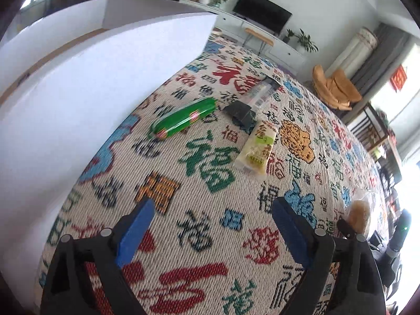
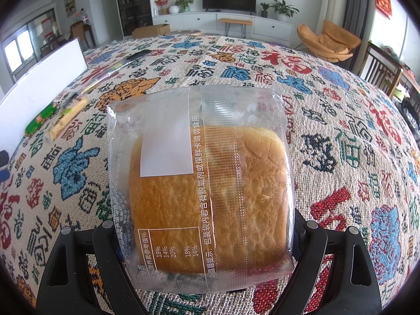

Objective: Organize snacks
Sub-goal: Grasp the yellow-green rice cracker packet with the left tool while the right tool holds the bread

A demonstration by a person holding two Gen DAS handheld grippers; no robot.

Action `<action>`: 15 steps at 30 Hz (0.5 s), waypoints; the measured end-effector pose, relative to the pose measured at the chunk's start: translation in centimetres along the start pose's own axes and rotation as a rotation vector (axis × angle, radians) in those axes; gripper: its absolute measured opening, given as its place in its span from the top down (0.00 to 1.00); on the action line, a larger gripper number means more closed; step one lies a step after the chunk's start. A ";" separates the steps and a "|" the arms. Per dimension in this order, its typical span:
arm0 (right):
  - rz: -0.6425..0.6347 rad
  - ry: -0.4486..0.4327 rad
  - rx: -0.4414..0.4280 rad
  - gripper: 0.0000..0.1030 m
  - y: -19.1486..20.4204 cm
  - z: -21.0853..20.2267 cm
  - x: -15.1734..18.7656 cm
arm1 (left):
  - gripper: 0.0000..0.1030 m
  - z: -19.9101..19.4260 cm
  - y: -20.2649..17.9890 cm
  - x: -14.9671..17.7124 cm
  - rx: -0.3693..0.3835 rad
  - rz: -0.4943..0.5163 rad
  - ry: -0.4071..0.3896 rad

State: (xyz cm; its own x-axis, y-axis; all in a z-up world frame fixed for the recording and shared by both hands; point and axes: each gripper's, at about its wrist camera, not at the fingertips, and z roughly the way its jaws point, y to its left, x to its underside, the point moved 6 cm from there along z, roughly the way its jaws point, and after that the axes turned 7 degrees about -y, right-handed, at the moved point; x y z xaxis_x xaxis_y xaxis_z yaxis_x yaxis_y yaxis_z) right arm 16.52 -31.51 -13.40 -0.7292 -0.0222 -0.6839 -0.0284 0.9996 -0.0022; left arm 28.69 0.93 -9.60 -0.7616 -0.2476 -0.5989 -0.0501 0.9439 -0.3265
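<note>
On the patterned tablecloth, the right gripper clamps a light, squashable bagged bread by its sides, left gripper gaping empty
</note>
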 end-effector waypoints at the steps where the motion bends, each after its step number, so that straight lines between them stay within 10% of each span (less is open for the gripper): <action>1: 0.000 0.000 0.000 0.14 0.0 0.0 0.0 | 0.15 0.8 -1.3 -0.9 -0.010 0.056 0.014; 6: 0.000 0.000 0.000 0.14 0.0 0.0 0.0 | 0.21 6.1 -6.3 -3.6 -0.115 0.328 0.094; 9: 0.000 0.000 -0.001 0.14 0.0 0.0 0.0 | 0.47 8.5 -6.8 -3.4 -0.205 0.393 0.116; 11: 0.000 0.000 -0.001 0.14 0.0 0.0 0.0 | 0.70 8.5 -6.5 -3.1 -0.147 0.354 0.085; 15: 0.000 -0.001 -0.001 0.14 0.0 0.0 0.0 | 0.72 5.5 -5.9 -1.2 -0.088 0.349 0.058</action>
State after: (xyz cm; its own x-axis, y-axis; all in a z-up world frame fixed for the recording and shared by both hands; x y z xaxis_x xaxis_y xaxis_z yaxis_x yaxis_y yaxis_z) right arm 16.52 -31.50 -13.42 -0.7286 -0.0222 -0.6846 -0.0291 0.9996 -0.0015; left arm 33.50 -5.53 -10.97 -0.7777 0.1037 -0.6200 0.1664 0.9851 -0.0439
